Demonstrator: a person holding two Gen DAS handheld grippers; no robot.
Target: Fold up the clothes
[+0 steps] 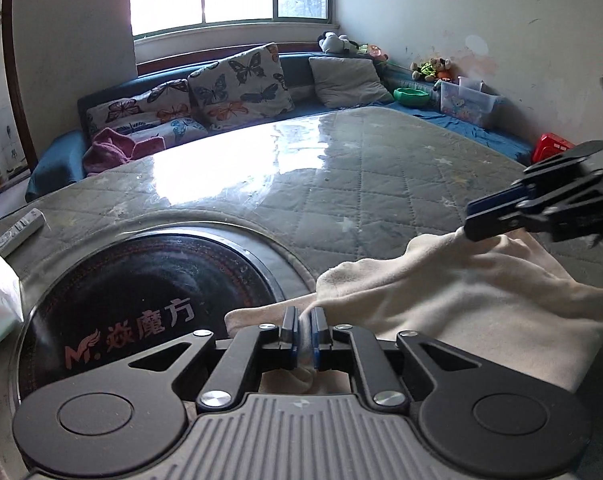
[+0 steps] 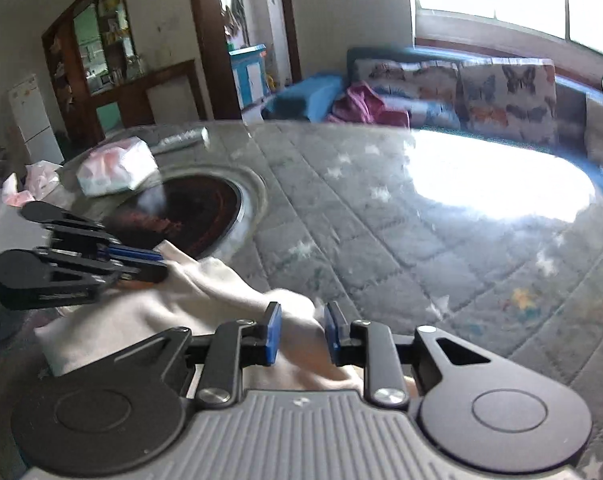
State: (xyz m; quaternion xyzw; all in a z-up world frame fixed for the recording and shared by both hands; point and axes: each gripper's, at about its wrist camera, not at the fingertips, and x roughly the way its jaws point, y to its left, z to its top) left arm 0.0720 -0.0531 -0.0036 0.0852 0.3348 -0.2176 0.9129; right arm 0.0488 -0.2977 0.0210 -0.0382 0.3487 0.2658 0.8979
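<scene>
A cream garment (image 1: 461,300) lies bunched on the near edge of the quilted table (image 1: 341,184). My left gripper (image 1: 304,330) is shut on a fold at its left end, and the cloth shows pinched between the narrow blue pads. In the right wrist view the same garment (image 2: 221,292) runs under both grippers. My right gripper (image 2: 303,334) stands open, with cream cloth lying loose between its spread pads. From the left wrist view the right gripper (image 1: 471,226) rests its tips on the garment's far right corner. The left gripper (image 2: 161,264) shows at the cloth's left end.
A round black cooktop (image 1: 153,292) is set into the table just left of the garment. A remote (image 1: 19,232) and a plastic-wrapped pack (image 2: 117,168) lie at the table's left. Behind stands a sofa with butterfly cushions (image 1: 241,80) and a pink cloth (image 1: 113,148).
</scene>
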